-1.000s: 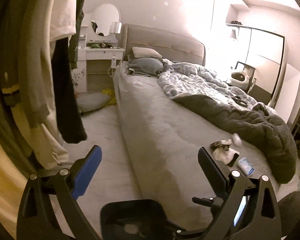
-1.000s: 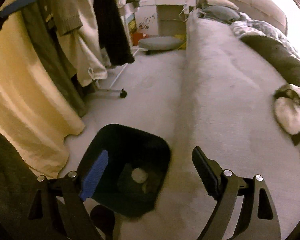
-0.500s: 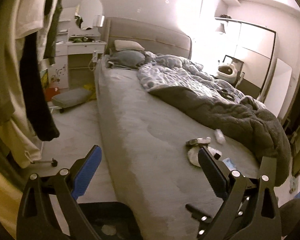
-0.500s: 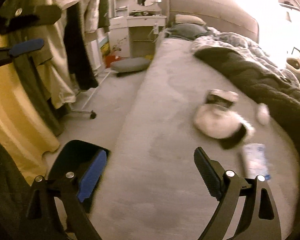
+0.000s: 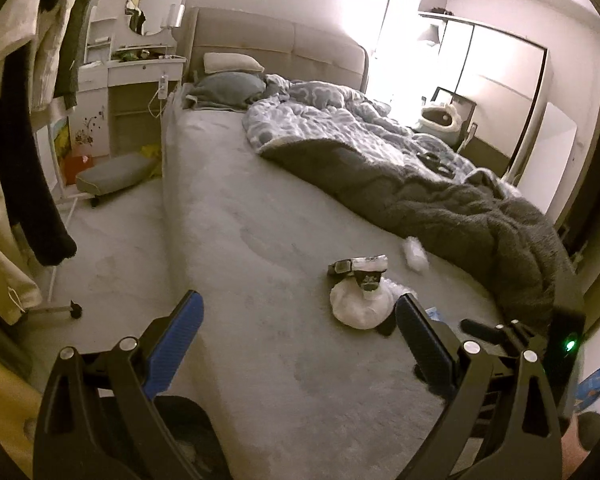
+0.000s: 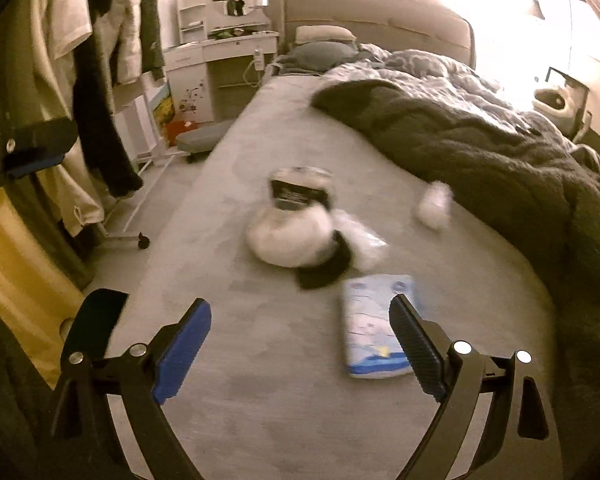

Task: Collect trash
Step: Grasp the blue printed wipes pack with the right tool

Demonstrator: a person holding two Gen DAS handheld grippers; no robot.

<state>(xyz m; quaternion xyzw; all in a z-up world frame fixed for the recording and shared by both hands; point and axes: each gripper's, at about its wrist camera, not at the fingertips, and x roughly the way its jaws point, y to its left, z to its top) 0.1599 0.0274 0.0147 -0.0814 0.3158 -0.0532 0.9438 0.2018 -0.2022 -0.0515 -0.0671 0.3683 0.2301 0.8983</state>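
Note:
Trash lies on the grey bed (image 5: pixel 260 240): a white bundle (image 5: pixel 358 304) with a dark-labelled wrapper (image 5: pixel 360 266) behind it, and a crumpled white tissue (image 5: pixel 414 254) near the duvet. In the right wrist view the white bundle (image 6: pixel 288 236), the labelled wrapper (image 6: pixel 300 188), the tissue (image 6: pixel 434 204) and a blue-white tissue pack (image 6: pixel 376 328) show. My right gripper (image 6: pixel 300 336) is open and empty just before the pack. My left gripper (image 5: pixel 298 332) is open and empty over the bed's edge. The black bin (image 5: pixel 184 432) sits below it; it also shows in the right wrist view (image 6: pixel 94 320).
A dark grey duvet (image 5: pixel 440 200) covers the bed's right half. Hanging clothes on a wheeled rack (image 5: pixel 28 152) stand left of the floor strip. A low grey stool (image 5: pixel 112 170) and a white vanity (image 5: pixel 136 80) are at the back left.
Both grippers have swung from the bin and floor up toward the bed. The right one has come closer to the trash and the tissue pack. Both stay open.

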